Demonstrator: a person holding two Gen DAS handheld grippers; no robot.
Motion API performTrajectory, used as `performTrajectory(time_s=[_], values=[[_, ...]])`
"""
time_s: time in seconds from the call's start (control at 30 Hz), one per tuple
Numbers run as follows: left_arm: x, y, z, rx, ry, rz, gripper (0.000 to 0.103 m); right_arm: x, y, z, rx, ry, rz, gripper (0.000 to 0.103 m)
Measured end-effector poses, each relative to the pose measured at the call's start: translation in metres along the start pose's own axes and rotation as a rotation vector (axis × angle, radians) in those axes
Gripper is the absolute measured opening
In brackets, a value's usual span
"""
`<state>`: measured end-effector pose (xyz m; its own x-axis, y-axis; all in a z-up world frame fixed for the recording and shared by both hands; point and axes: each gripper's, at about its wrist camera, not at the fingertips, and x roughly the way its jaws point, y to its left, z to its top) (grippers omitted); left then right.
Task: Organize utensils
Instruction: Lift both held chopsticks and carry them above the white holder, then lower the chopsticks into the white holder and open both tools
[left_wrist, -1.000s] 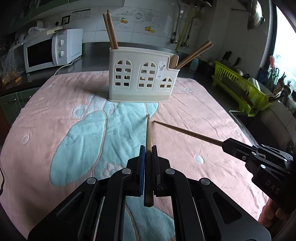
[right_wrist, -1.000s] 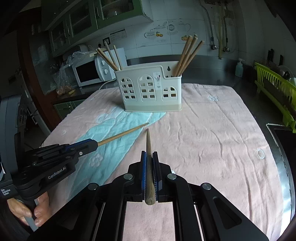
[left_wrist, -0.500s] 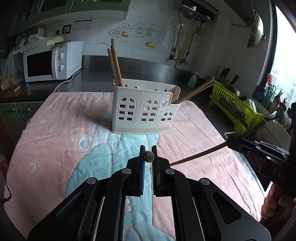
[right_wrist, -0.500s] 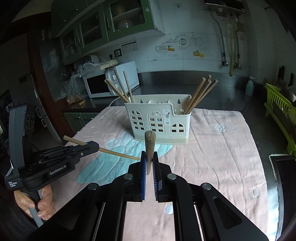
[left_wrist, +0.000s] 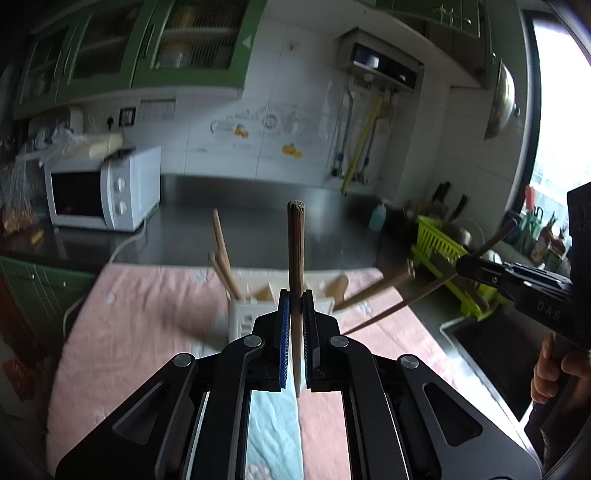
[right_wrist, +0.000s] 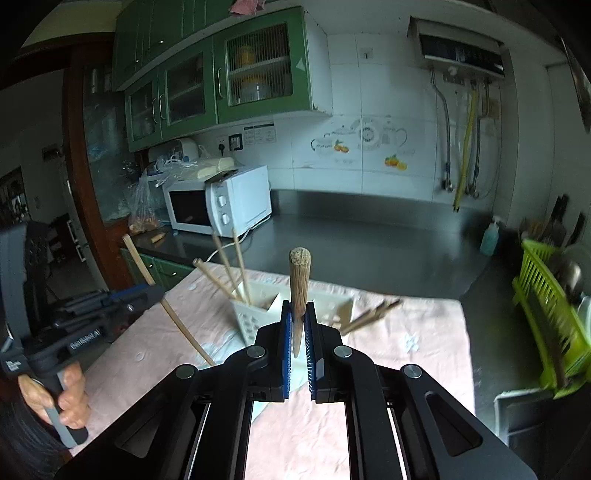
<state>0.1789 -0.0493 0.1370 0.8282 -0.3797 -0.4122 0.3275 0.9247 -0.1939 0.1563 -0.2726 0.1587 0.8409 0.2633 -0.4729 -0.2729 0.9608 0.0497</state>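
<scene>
Black jaws with blue pads on the left gripper (left_wrist: 295, 321) are clamped on a brown chopstick (left_wrist: 296, 258), which stands nearly upright between them, its blunt end at twelve o'clock and its thin tip hanging below the pads. Just behind the fingertips, partly hidden, sits the cream utensil holder (left_wrist: 243, 317) on the pink cloth (left_wrist: 147, 314), with more chopsticks leaning out of it toward eleven and two o'clock. At three o'clock in this view the right gripper (left_wrist: 465, 264) is held by a hand (left_wrist: 554, 373) wrapped around its handle, its own chopstick (left_wrist: 402, 304) slanting down toward the holder.

From the right wrist, the right gripper (right_wrist: 298, 321) is likewise closed on its chopstick (right_wrist: 298, 291), blunt end up, tilted slightly. The holder (right_wrist: 255, 317) lies just beyond the jaws. At nine o'clock the left gripper (right_wrist: 155, 295) points inward, a hand (right_wrist: 59, 398) gripping its handle, chopstick (right_wrist: 177, 321) angled steeply down. A white microwave (right_wrist: 221, 203) stands on the dark counter (right_wrist: 369, 236) at eleven o'clock.
</scene>
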Motion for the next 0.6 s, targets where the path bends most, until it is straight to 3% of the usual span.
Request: performTrajectory(time_s=[0.3, 0.43, 0.6], values=[[0.012, 0.001, 0.067, -0.001, -0.137, 0.069, 0.005, 0.031, -0.015, 0.031, -0.032, 0.011, -0.057, 0.007], [0.031, 0.003, 0.079, 0.013, -0.163, 0.114, 0.005, 0.051, -0.021, 0.034, -0.033, 0.027, -0.057, 0.007], [0.061, 0.014, 0.076, 0.008, -0.124, 0.146, 0.005, 0.077, -0.027, 0.032, -0.023, 0.063, -0.050, 0.007]])
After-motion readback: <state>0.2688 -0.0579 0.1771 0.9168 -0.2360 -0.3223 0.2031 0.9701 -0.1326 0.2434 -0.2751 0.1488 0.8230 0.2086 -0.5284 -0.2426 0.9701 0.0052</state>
